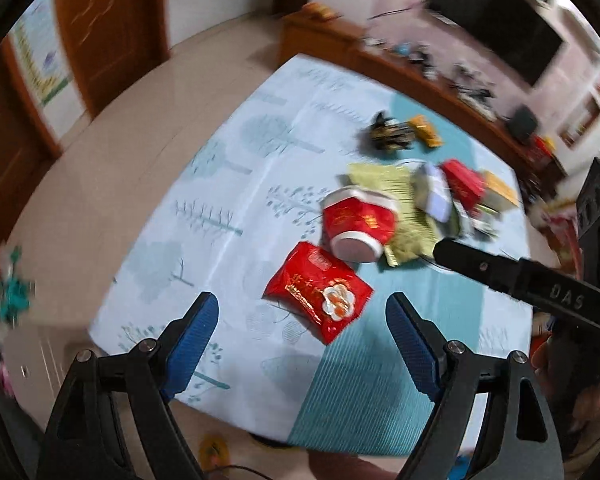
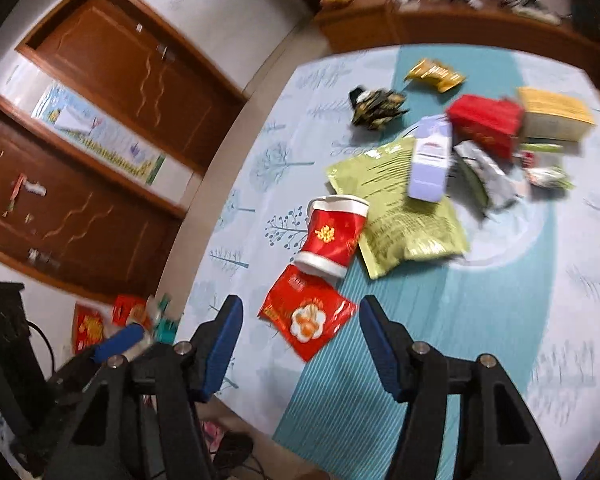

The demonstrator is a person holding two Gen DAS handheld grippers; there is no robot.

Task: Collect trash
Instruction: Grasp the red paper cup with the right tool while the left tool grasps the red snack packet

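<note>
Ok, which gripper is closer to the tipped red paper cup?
Right. The right gripper is open just short of the red paper cup, above the red snack packet. The left gripper, also open, sits farther back and left, at the edge of the table.

The letters "DAS" stood on the black arm of the right tongs [image 1: 564,298]; gold characters on the red packet [image 1: 318,292] were too blurred to read
</note>
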